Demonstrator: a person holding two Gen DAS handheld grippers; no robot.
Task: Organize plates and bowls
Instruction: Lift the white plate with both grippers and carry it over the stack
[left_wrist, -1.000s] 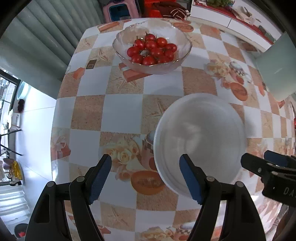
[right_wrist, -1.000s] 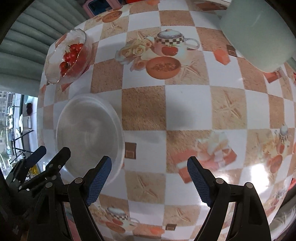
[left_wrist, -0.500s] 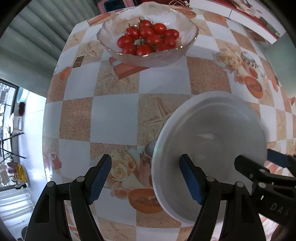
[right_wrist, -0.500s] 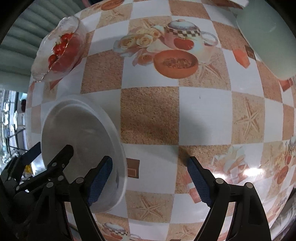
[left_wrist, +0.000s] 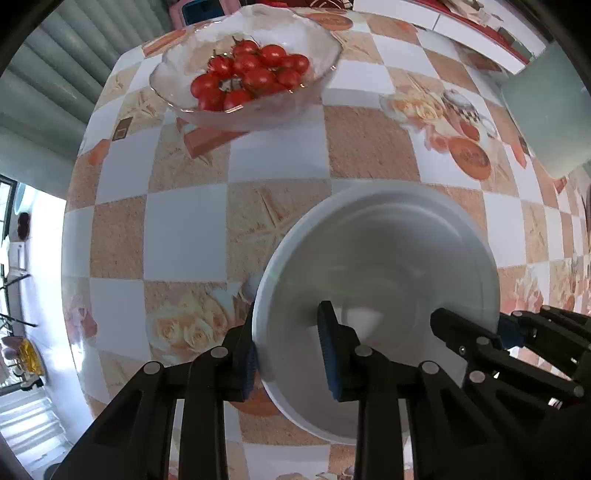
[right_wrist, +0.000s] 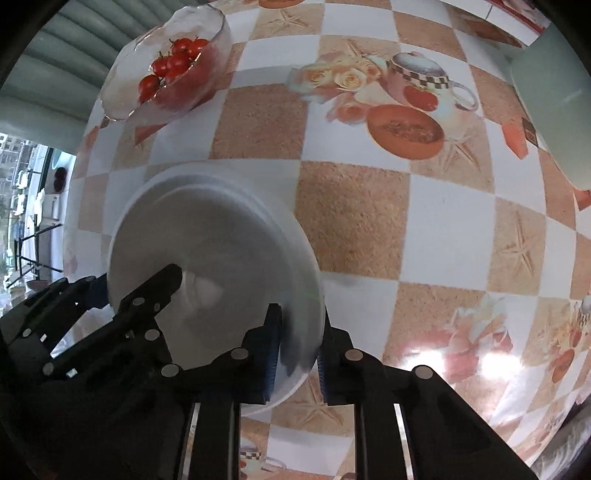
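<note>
- The round white ceramic plate (left_wrist: 376, 280) sits on the checkered, flower-printed tablecloth (left_wrist: 184, 236), near the clear glass bowl of cherry tomatoes (left_wrist: 243, 74) but apart from it.
- Looks stiff, glazed and slick, and breakable if it drops, so the raised rim is the place to pinch.
- And that's where they are: the left gripper (left_wrist: 290, 350) has just closed across the plate's left rim, one blue pad inside, one outside.
- The right gripper (right_wrist: 295, 354) has just snapped narrow on the opposite rim, gripping it.
- Both point straight down, the plate between them.
</note>
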